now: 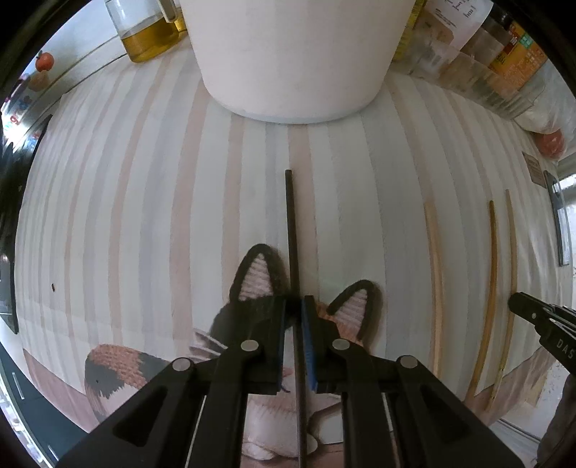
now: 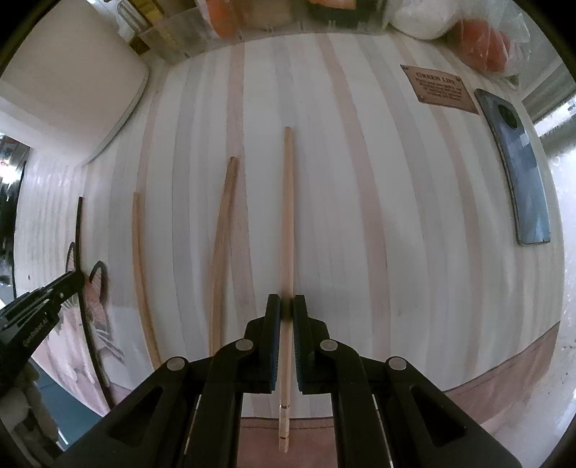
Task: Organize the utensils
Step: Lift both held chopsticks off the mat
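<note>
My left gripper [image 1: 296,306] is shut on a black chopstick [image 1: 291,230] that points away over the striped mat toward a white holder [image 1: 291,54]. My right gripper [image 2: 287,306] is shut on a light wooden chopstick [image 2: 287,201] that lies along the mat. Two more wooden chopsticks lie to its left, one darker [image 2: 222,230] and one paler [image 2: 138,259]. In the left wrist view three wooden chopsticks [image 1: 435,266] lie to the right, and the right gripper's tip [image 1: 532,313] shows at the right edge. The left gripper [image 2: 54,291] shows at the left edge of the right wrist view.
A cat-shaped knitted coaster [image 1: 259,273] lies under the left gripper. A glass jug of oil [image 1: 147,32] and jars [image 1: 504,61] stand at the back. A phone [image 2: 514,169] and a small plaque [image 2: 441,88] lie on the right; bagged oranges [image 2: 486,39] are behind.
</note>
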{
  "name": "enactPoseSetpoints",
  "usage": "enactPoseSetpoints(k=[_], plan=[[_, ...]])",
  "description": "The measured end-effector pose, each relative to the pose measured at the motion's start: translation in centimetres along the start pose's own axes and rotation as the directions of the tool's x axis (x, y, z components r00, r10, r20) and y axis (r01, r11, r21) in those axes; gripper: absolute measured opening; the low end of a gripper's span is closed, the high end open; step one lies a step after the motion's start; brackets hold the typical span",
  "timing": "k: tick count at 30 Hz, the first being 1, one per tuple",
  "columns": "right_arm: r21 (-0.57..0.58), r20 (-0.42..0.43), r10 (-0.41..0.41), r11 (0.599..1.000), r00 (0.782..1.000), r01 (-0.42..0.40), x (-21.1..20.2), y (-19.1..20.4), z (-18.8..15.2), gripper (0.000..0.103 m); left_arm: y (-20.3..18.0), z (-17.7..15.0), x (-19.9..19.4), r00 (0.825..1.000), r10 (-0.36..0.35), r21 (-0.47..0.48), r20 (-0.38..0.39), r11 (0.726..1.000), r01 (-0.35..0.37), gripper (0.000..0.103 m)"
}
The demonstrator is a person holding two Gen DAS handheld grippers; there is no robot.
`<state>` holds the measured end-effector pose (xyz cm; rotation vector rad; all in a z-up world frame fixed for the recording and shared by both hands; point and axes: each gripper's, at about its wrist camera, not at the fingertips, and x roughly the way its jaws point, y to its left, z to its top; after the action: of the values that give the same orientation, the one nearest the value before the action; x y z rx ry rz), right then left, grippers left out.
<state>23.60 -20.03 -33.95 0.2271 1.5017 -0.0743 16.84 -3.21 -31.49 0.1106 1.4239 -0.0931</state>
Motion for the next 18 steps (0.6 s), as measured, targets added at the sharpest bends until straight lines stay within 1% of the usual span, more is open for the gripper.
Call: enactPoseSetpoints(k=[4, 5, 6, 8, 9, 13, 16, 18], plan=[[0.002, -0.002, -0.001, 1.000, 1.000, 0.001, 0.1, 0.8, -0.1, 0.007, 0.4, 0.8, 0.0, 1.000, -0.003, 0.006, -0.001, 1.000, 0.003, 0.009], [0.004, -0.001, -0.001, 1.000, 1.000, 0.001, 0.1, 1.0, 0.0, 0.007, 0.5, 0.8, 0.1, 1.000, -0.004, 0.007, -0.003, 1.000, 0.004, 0.009], [0.004, -0.001, 0.000, 1.000, 1.000, 0.000, 0.0, 0.2, -0.3, 0.007, 0.4, 0.5, 0.1, 1.000, -0.004, 0.009, -0.004, 1.000, 0.004, 0.009], [0.005, -0.002, -0.003, 1.000, 1.000, 0.003, 0.1, 0.5, 0.3, 0.007, 0.2, 0.1, 0.2, 1.000, -0.006, 0.012, -0.004, 1.000, 0.006, 0.009], [0.006, -0.002, -0.004, 1.000, 1.000, 0.004, 0.1, 0.5, 0.3, 0.007, 0.2, 1.1, 0.3, 1.000, -0.008, 0.014, -0.006, 1.000, 0.008, 0.009], [0.009, 0.001, -0.003, 1.000, 1.000, 0.003, 0.2, 1.0, 0.5, 0.007, 0.5, 1.6, 0.3, 1.000, -0.021, 0.011, -0.005, 1.000, 0.021, 0.010], [0.026, 0.014, 0.008, 1.000, 1.000, -0.009, 0.1, 0.7, 0.2, 0.007, 0.9, 1.3, 0.0, 1.000, -0.029, 0.011, 0.002, 1.000, 0.029, 0.010], [0.031, 0.019, 0.010, 0.999, 1.000, -0.010, -0.2, -0.3, -0.3, 0.007, 1.1, 1.2, -0.1, 1.000, -0.025, 0.018, 0.002, 1.000, 0.025, 0.010]])
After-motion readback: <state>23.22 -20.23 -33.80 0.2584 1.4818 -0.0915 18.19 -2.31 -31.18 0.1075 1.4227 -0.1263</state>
